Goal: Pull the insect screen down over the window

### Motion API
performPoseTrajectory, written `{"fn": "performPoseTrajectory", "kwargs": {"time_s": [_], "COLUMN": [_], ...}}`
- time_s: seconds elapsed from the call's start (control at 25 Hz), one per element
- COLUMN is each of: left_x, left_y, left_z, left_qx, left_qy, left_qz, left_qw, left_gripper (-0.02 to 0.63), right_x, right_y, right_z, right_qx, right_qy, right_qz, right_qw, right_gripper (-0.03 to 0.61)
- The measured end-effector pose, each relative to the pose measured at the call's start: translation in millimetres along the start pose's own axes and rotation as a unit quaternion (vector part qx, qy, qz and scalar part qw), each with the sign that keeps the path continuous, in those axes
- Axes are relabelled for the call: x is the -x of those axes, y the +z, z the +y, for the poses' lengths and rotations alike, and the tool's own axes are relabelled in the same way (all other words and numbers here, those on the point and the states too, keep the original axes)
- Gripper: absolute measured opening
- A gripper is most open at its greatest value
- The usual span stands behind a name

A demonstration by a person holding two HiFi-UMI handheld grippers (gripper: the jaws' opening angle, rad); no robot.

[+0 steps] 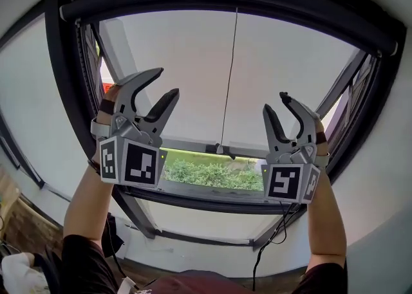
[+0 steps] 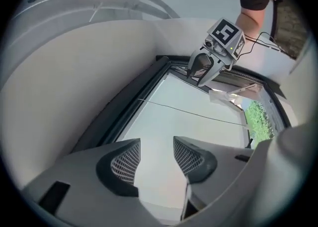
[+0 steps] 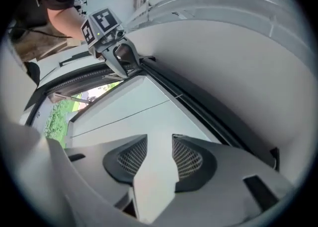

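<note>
Overhead, left gripper [image 1: 165,84] and right gripper [image 1: 275,101], both with jaws apart — insect screen [image 1: 193,74] drawn nearly down.

Between the grippers: free air before the insect screen [image 1: 187,67]; only the thin pull cord [image 1: 230,74] hangs there.
Left gripper [image 1: 166,82]: jaws apart, nothing between.
Right gripper [image 1: 275,101]: jaws apart, nothing between.
Under the bottom bar [image 1: 206,148]: an open strip, bushes [image 1: 212,174] behind.
Sides: the dark window frame [image 1: 61,74] stands near each gripper.
Above: the roller housing [image 1: 225,3] closes the way.
</note>
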State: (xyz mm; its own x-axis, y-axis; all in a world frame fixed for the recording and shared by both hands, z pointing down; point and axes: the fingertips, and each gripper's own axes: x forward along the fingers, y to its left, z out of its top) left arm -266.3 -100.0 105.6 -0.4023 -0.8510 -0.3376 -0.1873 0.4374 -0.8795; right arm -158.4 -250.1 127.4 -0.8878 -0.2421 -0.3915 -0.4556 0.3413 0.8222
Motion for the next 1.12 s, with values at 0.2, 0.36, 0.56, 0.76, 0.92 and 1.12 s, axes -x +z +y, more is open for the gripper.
{"fn": "performPoseTrajectory", "kwargs": {"time_s": [0.2, 0.36, 0.56, 0.76, 0.92, 1.12], "left_x": [-11, -17, -38, -54, -59, -68], "left_y": [10, 3, -18, -24, -13, -3], "left_z": [37, 60, 82, 89, 102, 118], "left_qx": [-0.042, -0.049, -0.045, -0.046, -0.057, -0.045], "left_qy": [0.024, 0.038, 0.064, 0.073, 0.085, 0.096], "left_qz": [-0.001, 0.009, 0.032, 0.042, 0.035, 0.015], "left_qw": [0.9988, 0.9981, 0.9964, 0.9954, 0.9942, 0.9943], "left_gripper": [0.210, 0.212, 0.196, 0.196, 0.196, 0.175], "right_x": [-19, -31, -52, -64, -74, -83], "right_y": [27, 36, 39, 46, 51, 55], "right_z": [-35, -54, -67, -85, -103, -116], "right_qx": [0.062, 0.084, 0.124, 0.138, 0.143, 0.134], "right_qy": [-0.018, -0.020, -0.033, -0.054, -0.068, -0.082], "right_qz": [-0.006, 0.003, 0.017, 0.023, 0.023, 0.018], "right_qw": [0.998, 0.996, 0.992, 0.989, 0.987, 0.987], "right_gripper": [0.166, 0.166, 0.166, 0.163, 0.153, 0.144]}}
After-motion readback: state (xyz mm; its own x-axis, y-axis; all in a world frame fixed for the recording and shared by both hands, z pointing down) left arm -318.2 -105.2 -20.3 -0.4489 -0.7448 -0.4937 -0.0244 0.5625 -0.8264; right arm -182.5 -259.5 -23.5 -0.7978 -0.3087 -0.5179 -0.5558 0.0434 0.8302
